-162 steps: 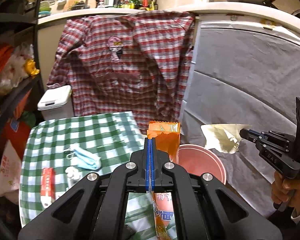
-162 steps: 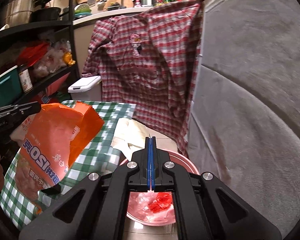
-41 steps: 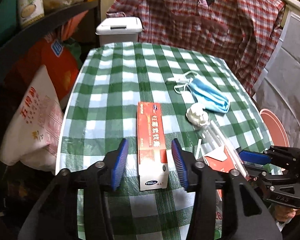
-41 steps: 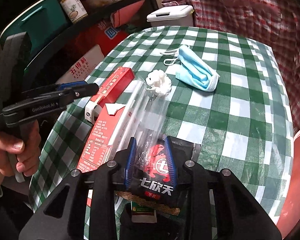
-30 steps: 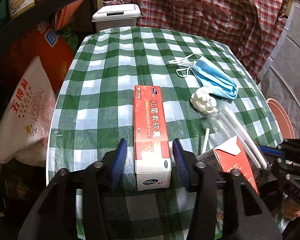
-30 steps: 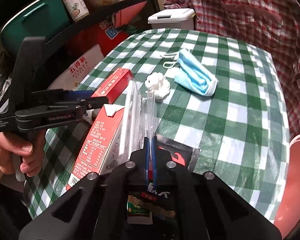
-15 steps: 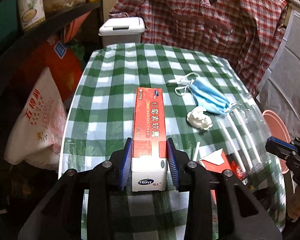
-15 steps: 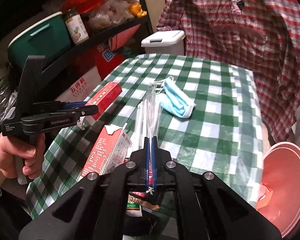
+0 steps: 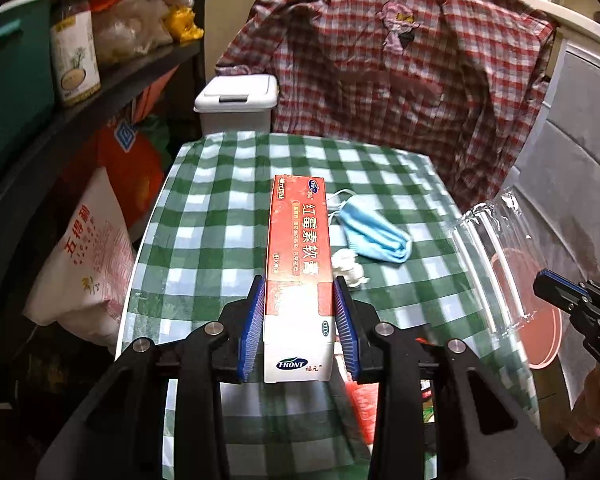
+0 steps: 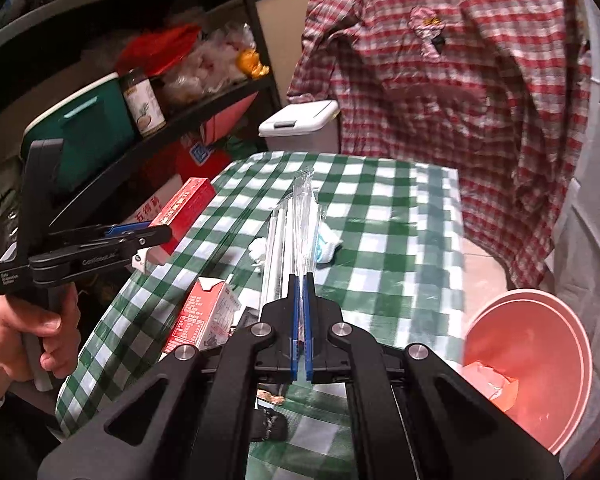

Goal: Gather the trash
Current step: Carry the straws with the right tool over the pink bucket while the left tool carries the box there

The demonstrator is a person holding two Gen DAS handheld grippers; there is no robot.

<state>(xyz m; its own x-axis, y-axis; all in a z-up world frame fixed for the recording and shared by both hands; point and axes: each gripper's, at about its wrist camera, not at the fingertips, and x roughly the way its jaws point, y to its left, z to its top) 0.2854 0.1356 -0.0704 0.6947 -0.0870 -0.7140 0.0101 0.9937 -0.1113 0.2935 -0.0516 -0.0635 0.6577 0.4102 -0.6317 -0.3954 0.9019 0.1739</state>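
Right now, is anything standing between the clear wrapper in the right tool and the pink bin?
Nothing visible does. The right tool holds the clear wrapper raised above the checked table, and the pink bin sits open beside the table's right edge, some orange scrap already inside.

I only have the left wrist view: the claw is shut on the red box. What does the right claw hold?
Observer: The right claw is shut on a clear plastic wrapper, raised above the checked tablecloth.
Operator: Anything already in the pink bin?
Observer: Yes, crumpled orange trash lies inside the pink bin.
Operator: What is left on the table near me?
Observer: A red and white carton stands near the table's front edge, just left of the right claw.
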